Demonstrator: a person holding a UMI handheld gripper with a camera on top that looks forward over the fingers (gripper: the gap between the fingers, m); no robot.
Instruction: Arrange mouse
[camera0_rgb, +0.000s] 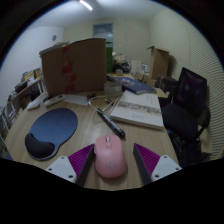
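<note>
Nearest, the two-finger gripper (109, 163) with purple-magenta pads on white fingers (68, 163), spread wide and released, clamping nothing. Between those fingers, a small pale pink, rounded plastic mouse (109, 157), resting on the light wooden tabletop (85, 128) with a visible gap at either side. Long axis of the mouse running straight ahead, parallel to the fingers, nose pointing away; so centred and already aligned for a squeeze across its narrow width, no turn of the wrist seemingly needed.

Just beyond and off to the left, a dark blue, kidney-shaped mouse mat with a black wrist rest (51, 130), near but apart from the mouse. Probably the intended destination, judging by the task, meaning a carry forward and leftward after closing.

Ahead of the mouse, a dark slim pen-like object (110, 124) lying diagonally, then a stack of pale papers or a book (135, 108). Farther back, a large brown cardboard box (73, 64) standing open on the desk. To the right, a black office chair (186, 100). Behind all that, white room walls and more boxes, too small to tell apart.
</note>
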